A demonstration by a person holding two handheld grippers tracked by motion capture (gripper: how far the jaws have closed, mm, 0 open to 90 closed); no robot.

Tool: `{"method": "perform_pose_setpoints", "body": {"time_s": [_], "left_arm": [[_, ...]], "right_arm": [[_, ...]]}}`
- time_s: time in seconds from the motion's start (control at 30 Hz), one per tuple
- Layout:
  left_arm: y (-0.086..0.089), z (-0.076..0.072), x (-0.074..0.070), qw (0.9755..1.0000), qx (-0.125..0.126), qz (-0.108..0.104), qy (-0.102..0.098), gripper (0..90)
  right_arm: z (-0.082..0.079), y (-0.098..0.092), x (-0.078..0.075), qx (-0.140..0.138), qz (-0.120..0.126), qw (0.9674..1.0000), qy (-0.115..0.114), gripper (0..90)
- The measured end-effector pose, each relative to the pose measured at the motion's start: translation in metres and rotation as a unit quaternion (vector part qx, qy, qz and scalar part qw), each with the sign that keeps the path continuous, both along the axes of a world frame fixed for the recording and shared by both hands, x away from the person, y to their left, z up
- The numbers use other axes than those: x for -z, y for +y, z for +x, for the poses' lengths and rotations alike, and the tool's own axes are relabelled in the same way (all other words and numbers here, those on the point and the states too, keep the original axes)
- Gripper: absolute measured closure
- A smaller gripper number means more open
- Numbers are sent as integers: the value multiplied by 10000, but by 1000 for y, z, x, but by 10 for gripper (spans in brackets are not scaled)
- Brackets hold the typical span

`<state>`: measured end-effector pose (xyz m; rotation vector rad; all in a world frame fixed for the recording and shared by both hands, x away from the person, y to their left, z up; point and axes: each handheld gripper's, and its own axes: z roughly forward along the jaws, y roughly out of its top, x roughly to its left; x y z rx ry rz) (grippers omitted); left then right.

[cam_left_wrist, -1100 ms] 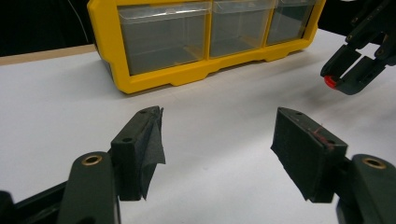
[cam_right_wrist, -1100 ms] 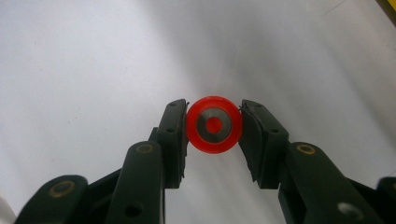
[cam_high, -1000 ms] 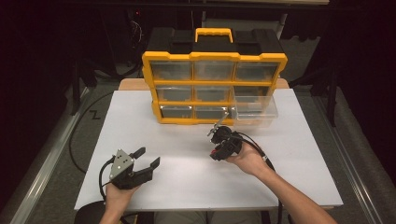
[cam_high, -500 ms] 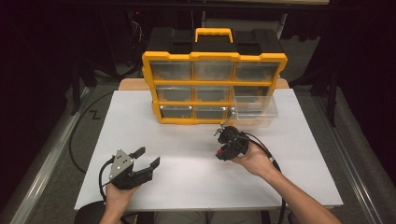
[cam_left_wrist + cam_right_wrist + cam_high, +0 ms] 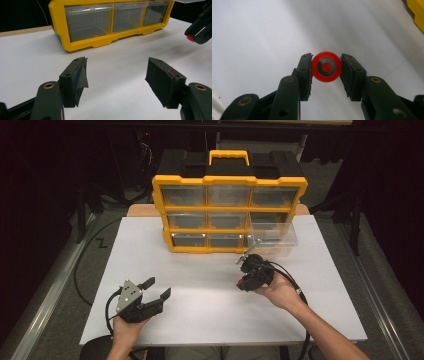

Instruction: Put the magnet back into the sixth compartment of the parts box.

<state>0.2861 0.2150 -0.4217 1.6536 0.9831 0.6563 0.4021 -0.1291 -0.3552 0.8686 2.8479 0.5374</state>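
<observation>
Right gripper view: jaws clamping red disc (grey-centred)

The high view looks down on the table; each gripper view rides low, near its jaws; all share the yellow organizer.
</observation>
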Motion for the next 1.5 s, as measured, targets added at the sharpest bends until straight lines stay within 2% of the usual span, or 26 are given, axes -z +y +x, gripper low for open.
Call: {"method": "perform_pose_setpoints", "body": {"time_s": [0.47,1.37,1.5], "left_arm": [[0,0,0,10000,2,24,6,329],[0,0,0,10000,3,47,19,328],[1,0,0,10000,-21,0,6,328]], "right_arm": [[-4,-18,-10,116,42,9999,-73,645],[-8,-40,-30,258,121,9995,-147,646],[-8,-43,-32,305,124,9993,-149,646]]}}
